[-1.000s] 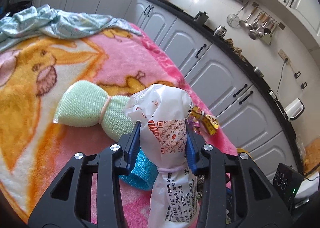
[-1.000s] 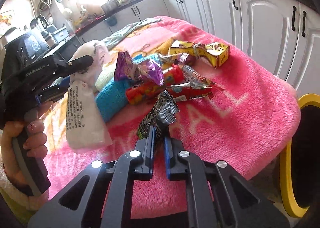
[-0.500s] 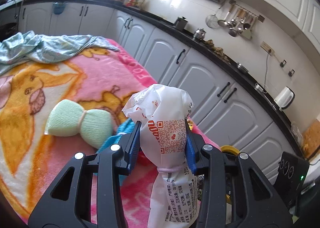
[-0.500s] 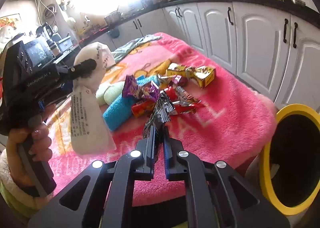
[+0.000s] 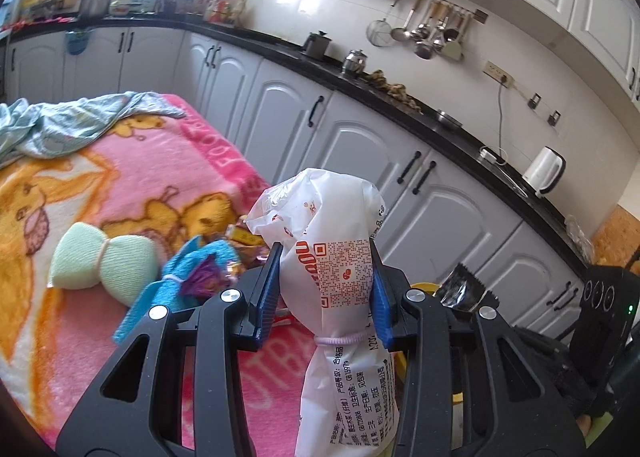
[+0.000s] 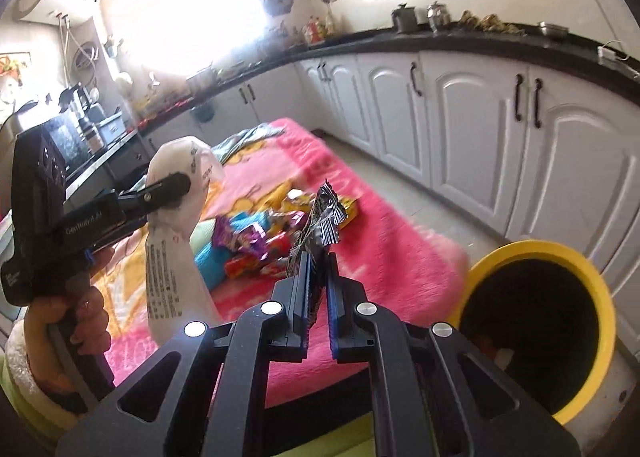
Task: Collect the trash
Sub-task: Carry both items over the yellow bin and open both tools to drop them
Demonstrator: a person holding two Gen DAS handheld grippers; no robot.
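Compared with a second before, both grippers had risen away from the pink blanket (image 6: 400, 257), and each one carried its own piece of trash. The left gripper (image 5: 322, 293) was clamped on the white plastic bag (image 5: 332, 257), which stood upright between the blue pads, with its tied neck just below them. The right gripper (image 6: 318, 293) was closed tightly on the dark foil wrapper (image 6: 320, 225), which was now lifted free of the pile of snack wrappers (image 6: 256, 241) where it had lain before.

In the right wrist view the yellow-rimmed bin (image 6: 540, 333) had come much more into sight, at about 4 o'clock from the gripper, and its dark mouth was open. This suggested that the picking step was finished for these two items, and that the carrying to the bin was in progress. The other wrappers, the blue cloth (image 5: 180, 277) and the green cloth (image 5: 100, 261) remained on the blanket, so more trash was probably left to collect.
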